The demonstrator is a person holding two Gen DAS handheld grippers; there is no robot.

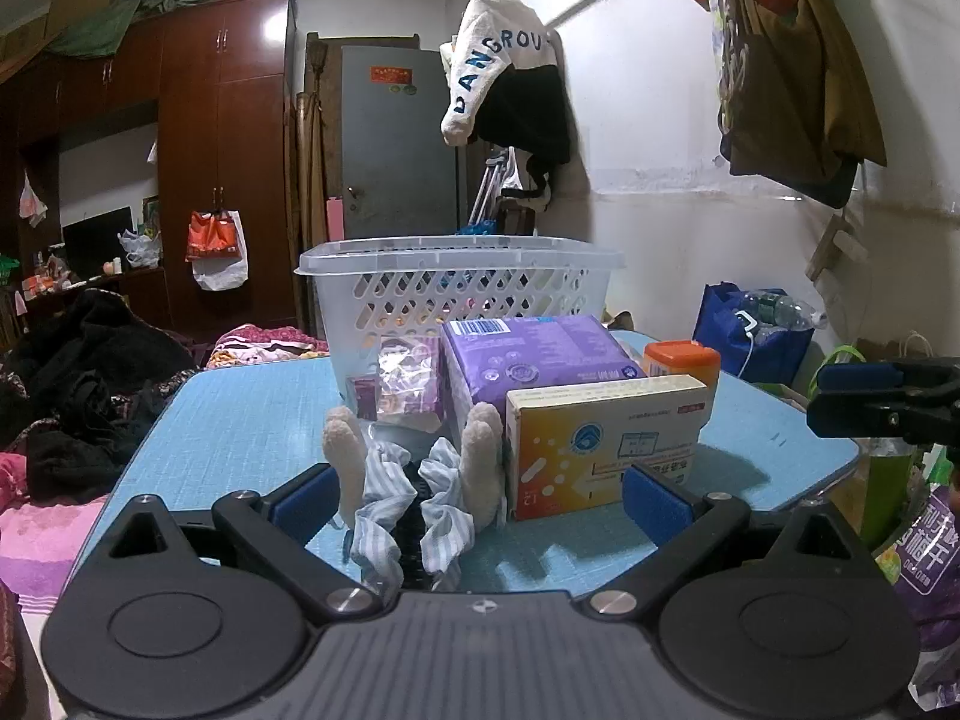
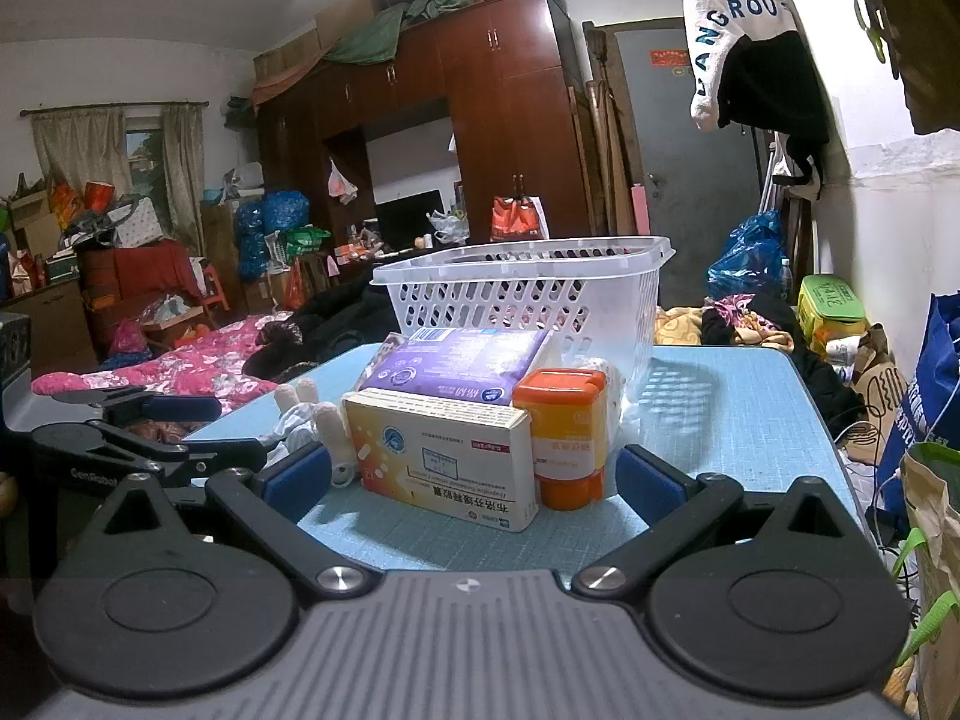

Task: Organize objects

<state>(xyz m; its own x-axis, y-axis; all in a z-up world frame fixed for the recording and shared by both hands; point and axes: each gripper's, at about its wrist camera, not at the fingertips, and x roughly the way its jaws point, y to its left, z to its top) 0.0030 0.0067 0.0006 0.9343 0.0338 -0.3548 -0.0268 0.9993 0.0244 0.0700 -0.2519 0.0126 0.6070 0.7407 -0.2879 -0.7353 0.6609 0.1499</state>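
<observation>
On the blue table [image 1: 240, 420] lie a plush toy in striped cloth [image 1: 414, 492], a yellow-white medicine box [image 1: 606, 444], a purple pack [image 1: 534, 354], an orange-capped bottle [image 1: 684, 360] and a small foil packet [image 1: 405, 384], all in front of a white plastic basket [image 1: 456, 288]. My left gripper [image 1: 477, 498] is open, its jaws either side of the toy and the box end. My right gripper [image 2: 471, 480] is open around the medicine box [image 2: 444, 456] and the orange bottle [image 2: 564, 438]. The purple pack [image 2: 456, 366] and basket [image 2: 522, 294] stand behind.
The right gripper shows at the right edge of the left wrist view [image 1: 882, 402]; the left gripper shows at the left in the right wrist view [image 2: 120, 438]. A bed with clothes [image 2: 180, 366] lies left of the table. Bags [image 1: 750, 330] stand by the right wall.
</observation>
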